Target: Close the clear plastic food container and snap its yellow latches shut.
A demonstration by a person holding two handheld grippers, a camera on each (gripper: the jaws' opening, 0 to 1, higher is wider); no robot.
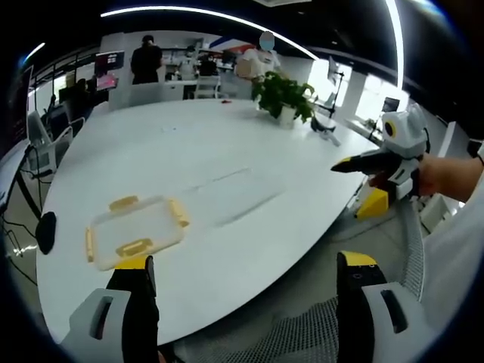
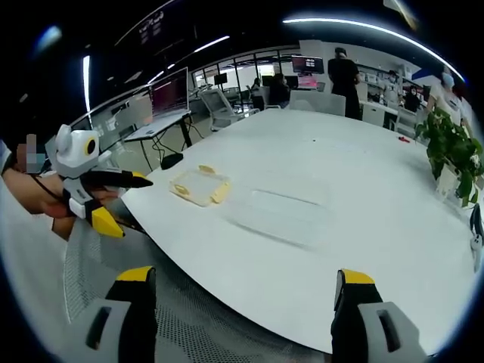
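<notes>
Both claws stand open and hold nothing: the left gripper (image 1: pixel 246 291) hangs over the near edge of the white table (image 1: pixel 227 151), its jaws wide apart, and the right gripper (image 2: pixel 242 302) hovers off that edge above a grey mesh chair seat (image 2: pixel 197 333). Just beyond the left jaw lies the clear plastic food container (image 1: pixel 136 231), flat on the tabletop near the rim, a shallow rounded rectangle with yellow latches (image 1: pixel 123 203) on its sides; its long axis runs roughly along the table's near edge. Nothing lies between the jaws and the container. A potted green plant (image 1: pixel 283 94) stands well apart at the far side, and people stand by desks and monitors behind. The tabletop is smooth, glossy and rounded.
</notes>
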